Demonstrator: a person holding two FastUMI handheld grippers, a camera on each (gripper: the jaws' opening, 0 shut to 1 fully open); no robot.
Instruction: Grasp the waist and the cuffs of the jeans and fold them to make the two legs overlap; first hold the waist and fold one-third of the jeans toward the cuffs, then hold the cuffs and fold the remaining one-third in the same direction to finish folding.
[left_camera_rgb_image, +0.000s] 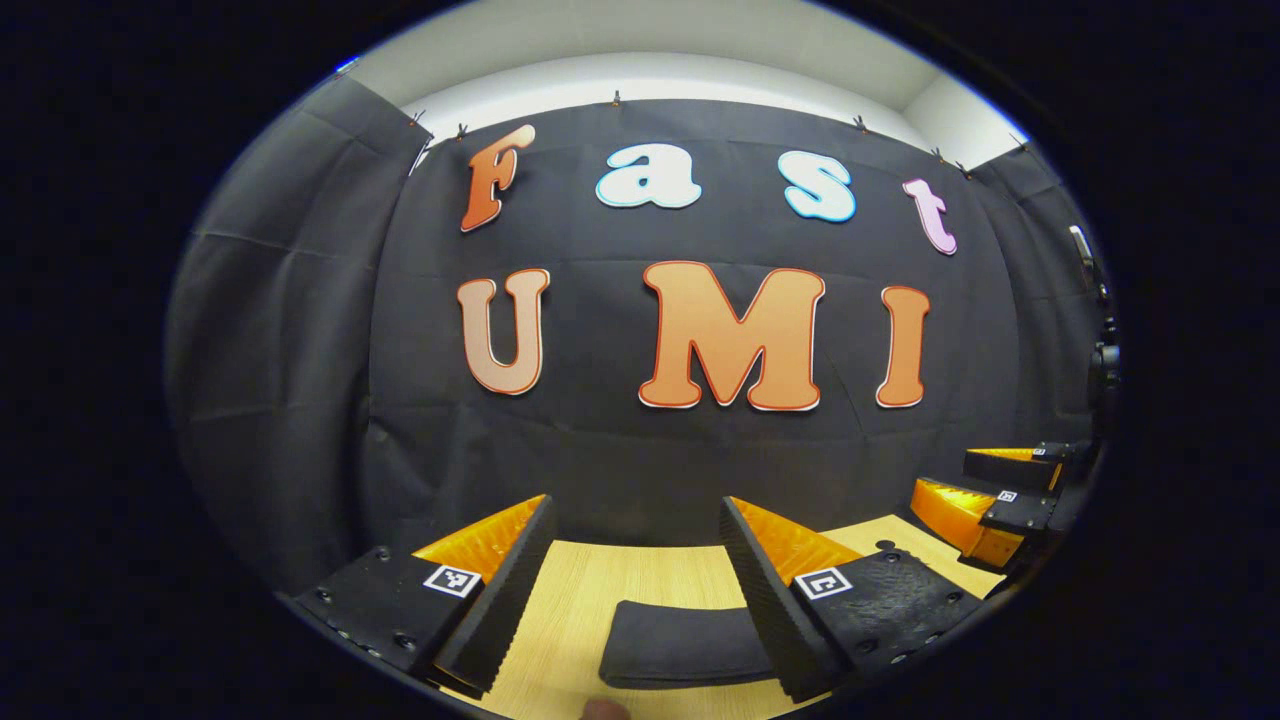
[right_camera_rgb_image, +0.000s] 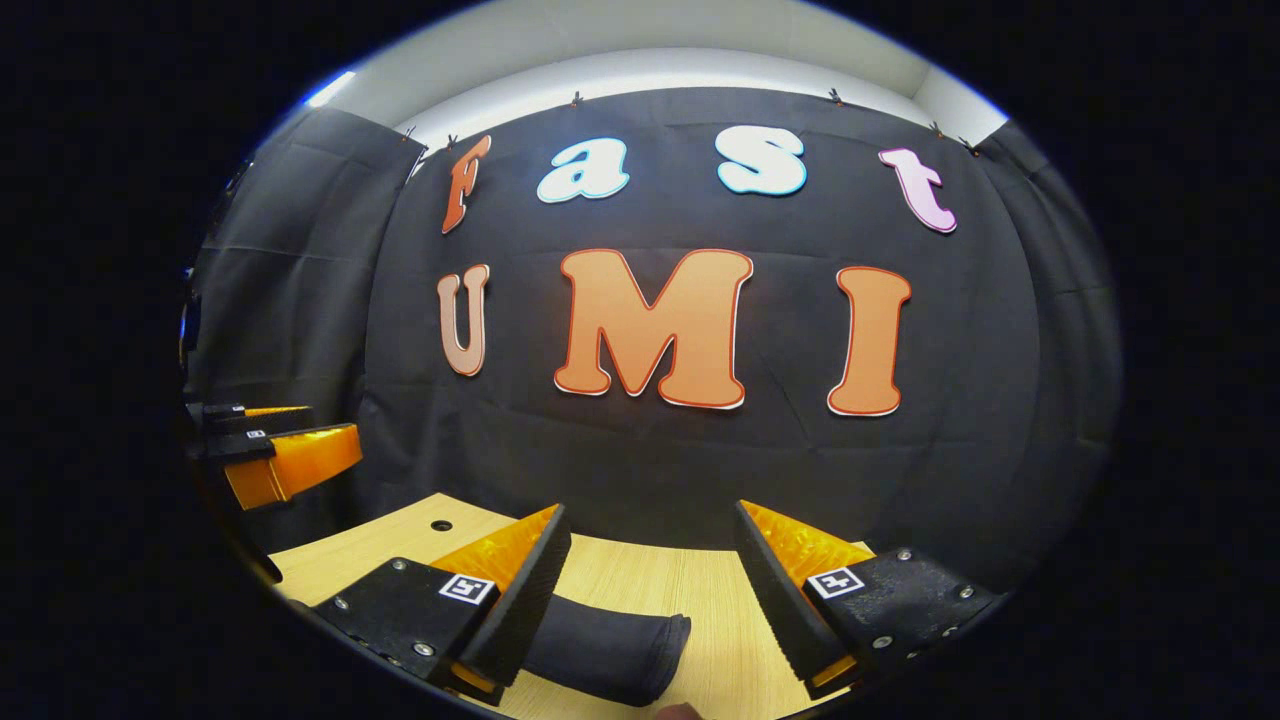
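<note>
The jeans are dark, almost black. In the left gripper view one end of them (left_camera_rgb_image: 685, 645) lies flat on the light wooden table (left_camera_rgb_image: 620, 580), low between my left gripper's fingers. My left gripper (left_camera_rgb_image: 635, 560) is open above it with nothing held. In the right gripper view a dark leg end (right_camera_rgb_image: 610, 645) lies on the table beside the left finger. My right gripper (right_camera_rgb_image: 650, 570) is open and holds nothing. Each gripper also appears at the edge of the other's view: the right one (left_camera_rgb_image: 1000, 495) and the left one (right_camera_rgb_image: 275, 455).
The black cloth wall stands close behind the table's far edge. A small round hole (right_camera_rgb_image: 441, 524) sits in the tabletop at the left of the right gripper view. Bare wood (right_camera_rgb_image: 720, 600) lies between the right gripper's fingers.
</note>
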